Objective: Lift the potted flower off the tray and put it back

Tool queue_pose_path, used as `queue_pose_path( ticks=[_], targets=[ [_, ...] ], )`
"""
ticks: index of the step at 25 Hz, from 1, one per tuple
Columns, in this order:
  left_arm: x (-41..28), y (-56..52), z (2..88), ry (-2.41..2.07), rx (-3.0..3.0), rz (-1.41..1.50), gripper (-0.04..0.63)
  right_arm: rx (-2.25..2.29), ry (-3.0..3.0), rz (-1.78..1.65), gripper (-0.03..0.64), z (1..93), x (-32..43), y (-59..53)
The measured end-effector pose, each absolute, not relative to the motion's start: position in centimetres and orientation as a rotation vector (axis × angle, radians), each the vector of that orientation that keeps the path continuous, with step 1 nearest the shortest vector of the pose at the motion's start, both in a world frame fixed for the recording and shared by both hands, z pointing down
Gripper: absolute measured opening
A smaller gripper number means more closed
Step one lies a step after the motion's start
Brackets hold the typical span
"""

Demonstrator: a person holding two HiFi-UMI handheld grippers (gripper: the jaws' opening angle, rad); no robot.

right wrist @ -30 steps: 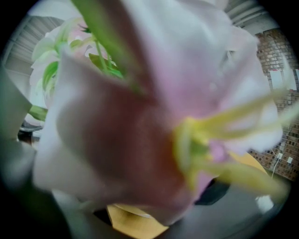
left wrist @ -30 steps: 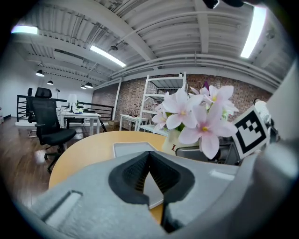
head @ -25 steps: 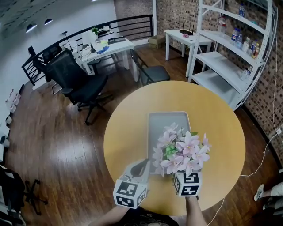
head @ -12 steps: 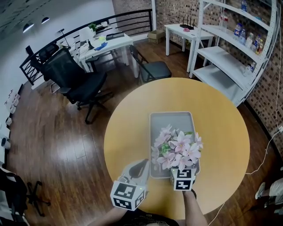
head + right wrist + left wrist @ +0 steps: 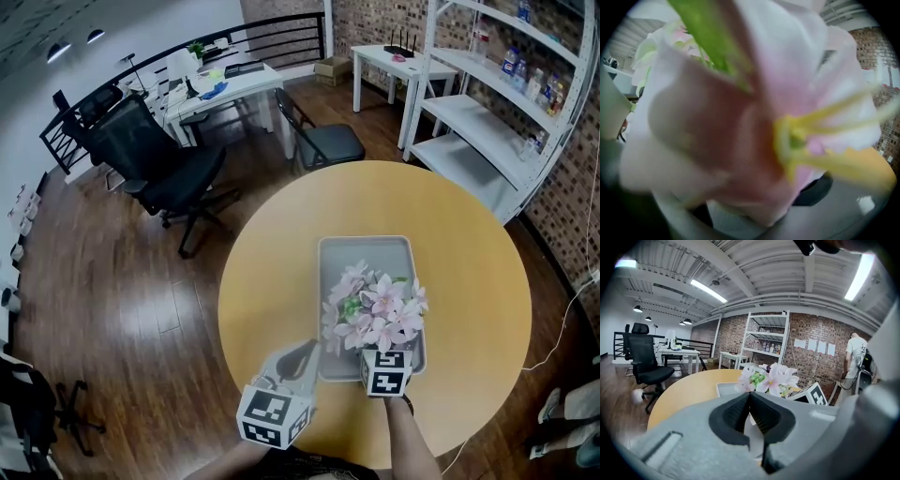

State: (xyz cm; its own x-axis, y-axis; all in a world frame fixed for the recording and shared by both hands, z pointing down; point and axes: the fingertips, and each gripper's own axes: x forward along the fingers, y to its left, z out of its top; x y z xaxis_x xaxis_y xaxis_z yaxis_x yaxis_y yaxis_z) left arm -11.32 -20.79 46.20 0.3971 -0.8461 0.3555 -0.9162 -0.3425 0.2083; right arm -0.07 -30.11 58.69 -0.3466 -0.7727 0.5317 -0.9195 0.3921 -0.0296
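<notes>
The potted flower [image 5: 375, 312], pink lilies with green buds, stands over the near half of the grey tray [image 5: 361, 258] on the round wooden table [image 5: 469, 272]. My right gripper [image 5: 382, 352] reaches under the blooms from the near side; its marker cube shows, its jaws are hidden by petals. A blurred pink bloom [image 5: 740, 117] fills the right gripper view. The flower has been travelling with this gripper. My left gripper [image 5: 301, 357] hovers just left of the tray's near corner, jaws together on nothing. In the left gripper view the left gripper [image 5: 750, 397] faces the flower [image 5: 769, 377].
A black office chair [image 5: 155, 155], a white desk [image 5: 225, 89] and a folding chair [image 5: 323, 141] stand beyond the table. White metal shelving [image 5: 506, 103] lines the brick wall at right. A person [image 5: 855, 359] stands by that wall.
The flower and my right gripper have sunk lower and moved a little away from me, over the tray's near half. The left gripper has stayed almost still.
</notes>
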Motion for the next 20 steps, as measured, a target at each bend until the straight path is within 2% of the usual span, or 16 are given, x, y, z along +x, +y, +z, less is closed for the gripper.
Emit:
queue_pose_path(
  ticks=[17,20],
  targets=[
    [-10.5,-19.9,46.0,-1.536,2.281,0.257,0.003,1.426,-2.178,0.478,0.514,58.3,1.1,-28.5],
    [-9.7,-19.1,46.2,-1.532,2.285,0.257,0.003,1.448,-2.209,0.463,0.480,56.9,1.8,-27.0]
  ],
)
